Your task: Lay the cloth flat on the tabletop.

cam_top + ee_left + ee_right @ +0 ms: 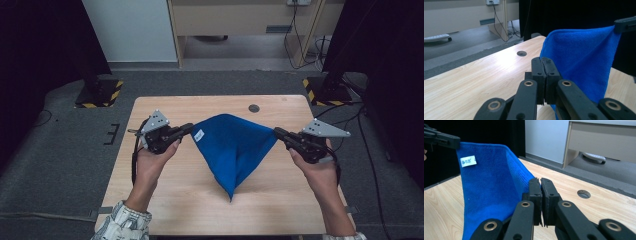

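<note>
A person at a light wooden table holds a blue cloth stretched between two hand-held grippers. The left gripper pinches the cloth's left corner, beside a small white label; the right gripper pinches the opposite corner. In each gripper's own view the black jaws stand pressed together, with the blue fabric running in behind them, so the exact bite on the cloth is hard to make out. From the high view the cloth hangs as a downward-pointing triangle, its top edge held above the table and its lowest tip reaching toward the near half of the tabletop; whether that tip touches the wood cannot be told.

A round dark cable hole sits in the table near its far edge, behind the cloth and clear of it. Beyond the table lies grey floor, with two dark stands on bases marked in yellow and black stripes, one at each far corner. A pale cabinet stands against the far wall, cables trailing beside it.

In the left gripper view the right gripper appears at the upper right edge, cut off by the frame. In the right gripper view the left gripper enters from the upper left, likewise cut off. The person's patterned sleeve is cropped at the bottom edge.
</note>
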Tool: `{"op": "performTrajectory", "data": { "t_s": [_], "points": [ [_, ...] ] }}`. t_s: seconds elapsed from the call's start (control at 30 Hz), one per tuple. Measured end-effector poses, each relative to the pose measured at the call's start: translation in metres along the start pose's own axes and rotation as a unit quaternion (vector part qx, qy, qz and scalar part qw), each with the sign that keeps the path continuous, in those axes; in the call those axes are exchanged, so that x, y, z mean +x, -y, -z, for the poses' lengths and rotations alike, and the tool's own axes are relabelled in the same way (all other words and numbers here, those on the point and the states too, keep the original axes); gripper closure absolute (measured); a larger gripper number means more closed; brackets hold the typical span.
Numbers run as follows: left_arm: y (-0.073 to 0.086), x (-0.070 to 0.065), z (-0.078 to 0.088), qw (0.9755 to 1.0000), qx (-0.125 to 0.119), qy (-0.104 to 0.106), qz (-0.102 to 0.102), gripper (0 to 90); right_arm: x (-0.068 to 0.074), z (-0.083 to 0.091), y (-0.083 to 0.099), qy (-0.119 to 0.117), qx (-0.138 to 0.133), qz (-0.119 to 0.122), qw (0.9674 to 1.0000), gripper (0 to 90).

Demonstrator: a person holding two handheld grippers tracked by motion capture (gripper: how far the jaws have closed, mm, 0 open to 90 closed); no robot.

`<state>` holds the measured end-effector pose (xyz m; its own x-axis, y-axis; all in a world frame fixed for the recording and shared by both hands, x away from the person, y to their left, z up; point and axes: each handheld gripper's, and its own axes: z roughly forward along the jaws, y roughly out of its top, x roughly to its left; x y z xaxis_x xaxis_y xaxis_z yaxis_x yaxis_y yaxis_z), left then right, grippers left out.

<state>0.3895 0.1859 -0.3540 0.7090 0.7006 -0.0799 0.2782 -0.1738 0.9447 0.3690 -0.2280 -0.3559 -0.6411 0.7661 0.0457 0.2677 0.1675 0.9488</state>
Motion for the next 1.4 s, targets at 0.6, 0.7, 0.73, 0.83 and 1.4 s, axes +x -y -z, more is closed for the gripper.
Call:
{"op": "performTrajectory", "data": {
  "t_s": [0.6, 0.7, 0.73, 0.83, 1.4],
  "points": [
    [-0.018, -0.028, 0.035, 0.9991, -0.004, 0.014, -0.04, 88.6, 0.02, 0.036, -0.016, -0.004, -0.008, 0.03, 0.9995, 87.4],
    [-0.026, -0.031, 0.044, 0.9989, -0.011, 0.015, -0.042, 88.6, 0.022, 0.044, -0.022, -0.004, -0.012, 0.037, 0.9992, 87.4],
    [-0.028, -0.032, 0.046, 0.9989, -0.013, 0.015, -0.044, 88.6, 0.023, 0.045, -0.024, -0.005, -0.013, 0.038, 0.9992, 87.4],
    [-0.031, -0.038, 0.055, 0.9986, -0.015, 0.018, -0.048, 88.5, 0.028, 0.053, -0.028, -0.008, -0.016, 0.045, 0.9988, 87.4],
    [-0.031, -0.018, 0.033, 0.9964, 0.058, -0.003, -0.061, 87.3, 0.022, 0.045, -0.029, -0.014, 0.022, 0.053, 0.9983, 87.3]
  ]
}}
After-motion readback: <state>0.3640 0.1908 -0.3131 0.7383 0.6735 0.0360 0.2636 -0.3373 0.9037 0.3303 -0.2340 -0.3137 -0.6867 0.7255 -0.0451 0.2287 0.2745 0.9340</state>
